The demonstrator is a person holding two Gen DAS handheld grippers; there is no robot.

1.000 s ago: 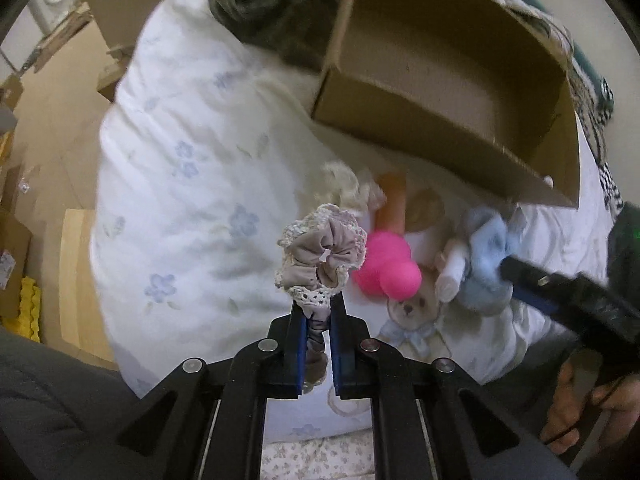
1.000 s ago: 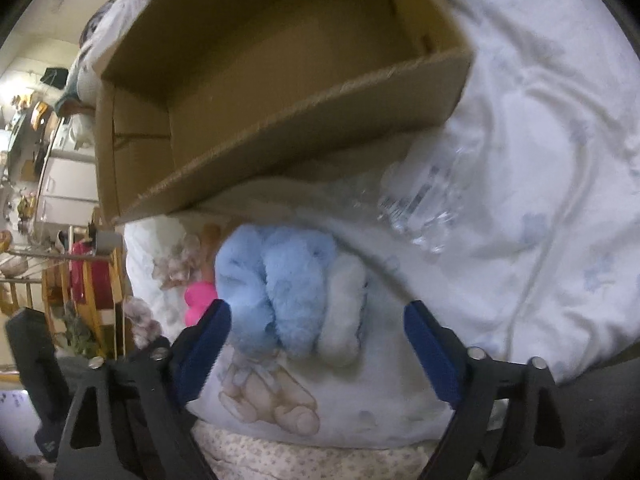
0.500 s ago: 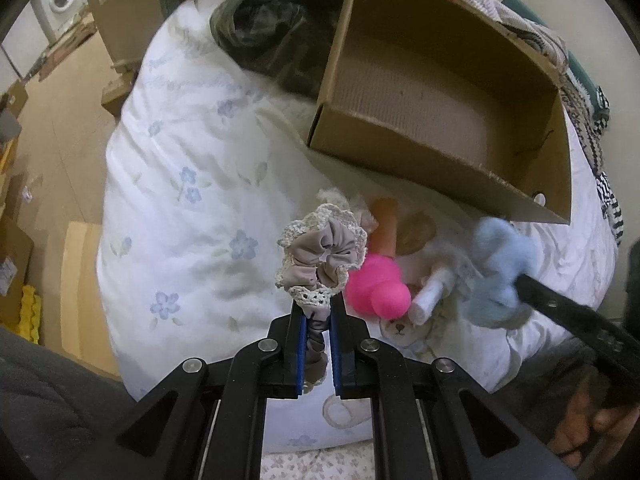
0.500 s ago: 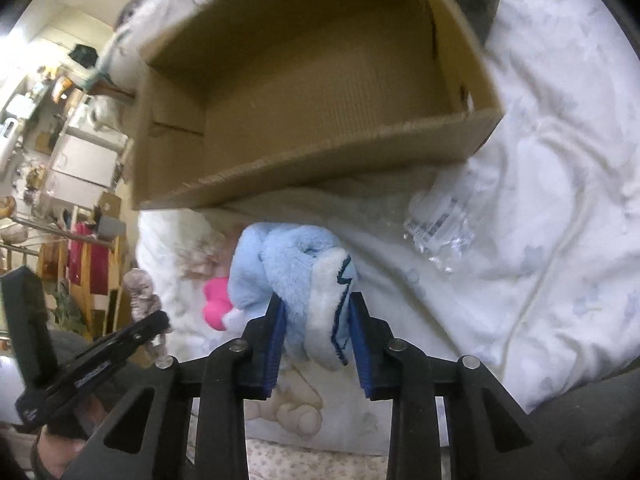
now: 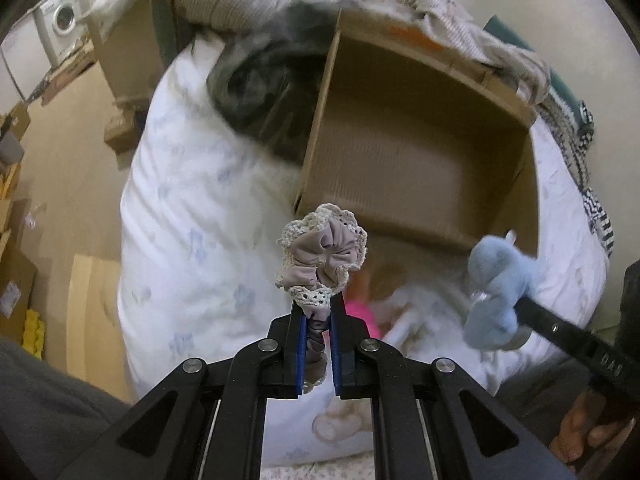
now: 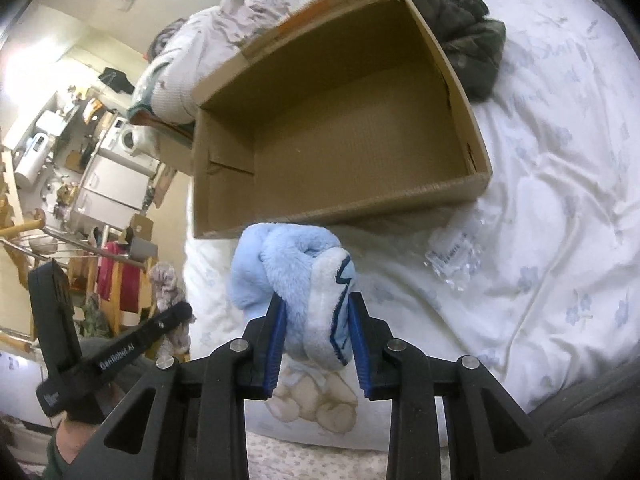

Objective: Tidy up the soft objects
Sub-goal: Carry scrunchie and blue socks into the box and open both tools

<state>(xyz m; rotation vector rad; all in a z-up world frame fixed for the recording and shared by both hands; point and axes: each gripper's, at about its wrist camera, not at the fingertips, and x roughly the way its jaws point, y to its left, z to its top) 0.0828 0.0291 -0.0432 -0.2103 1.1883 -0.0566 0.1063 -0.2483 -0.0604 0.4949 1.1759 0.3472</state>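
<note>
The scrunchie, gathered mauve fabric edged in crochet lace, stood upright in my left hand-held gripper; my right hand-held gripper clamped the fluffy blue plush before the cardboard box.

A bed covered by a white quilt with pale blue flowers carries an open cardboard box. A dark green garment lies bunched against the box's far corner. Crinkled clear plastic packaging lies near the box's front wall. A pink soft item lies on the quilt.
</note>
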